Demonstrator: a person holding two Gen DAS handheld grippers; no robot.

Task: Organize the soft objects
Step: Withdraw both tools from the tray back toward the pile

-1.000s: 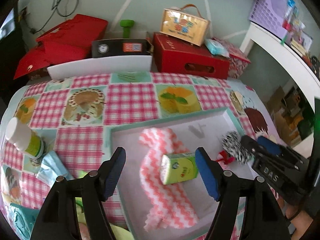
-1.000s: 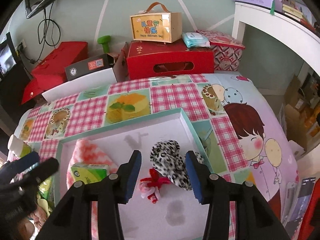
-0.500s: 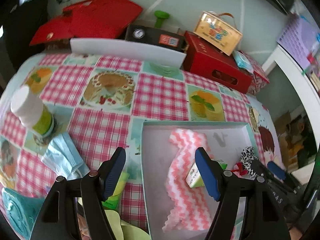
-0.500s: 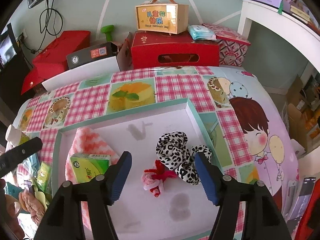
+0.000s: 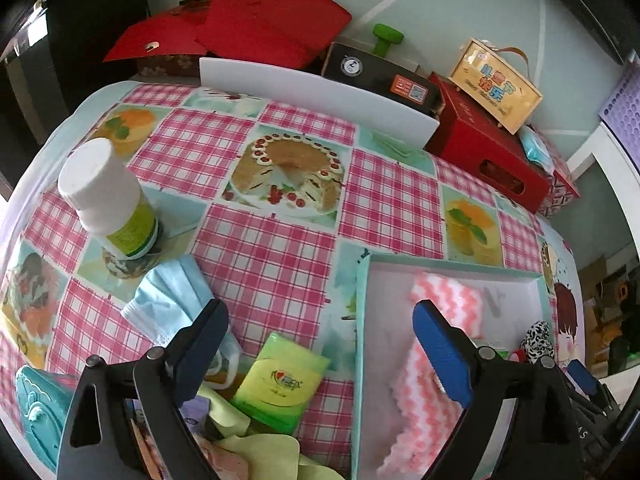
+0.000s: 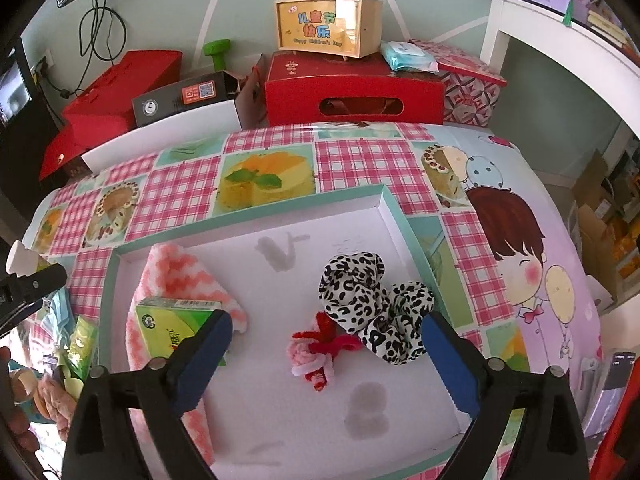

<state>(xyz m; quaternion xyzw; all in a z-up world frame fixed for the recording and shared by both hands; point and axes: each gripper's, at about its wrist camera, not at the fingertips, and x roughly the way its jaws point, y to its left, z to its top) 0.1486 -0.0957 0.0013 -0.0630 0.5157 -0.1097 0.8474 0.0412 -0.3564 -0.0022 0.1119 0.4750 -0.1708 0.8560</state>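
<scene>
Right claw (image 6: 326,360) opening wide, leopard scrunchie (image 6: 374,304) released in tray (image 6: 248,216). Left claw (image 5: 320,356) opening, empty, swung from tray to green tissue pack (image 5: 282,380) at 6 o'clock: likely next pick.

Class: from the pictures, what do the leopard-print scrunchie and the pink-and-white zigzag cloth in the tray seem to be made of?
Leopard-print scrunchie: gathered woven fabric, probably over elastic; puffy folds, slight sheen.
Pink-and-white zigzag cloth: fluffy, matte fabric, perhaps microfibre or coral fleece; fuzzy ridged surface and soft edges.
</scene>
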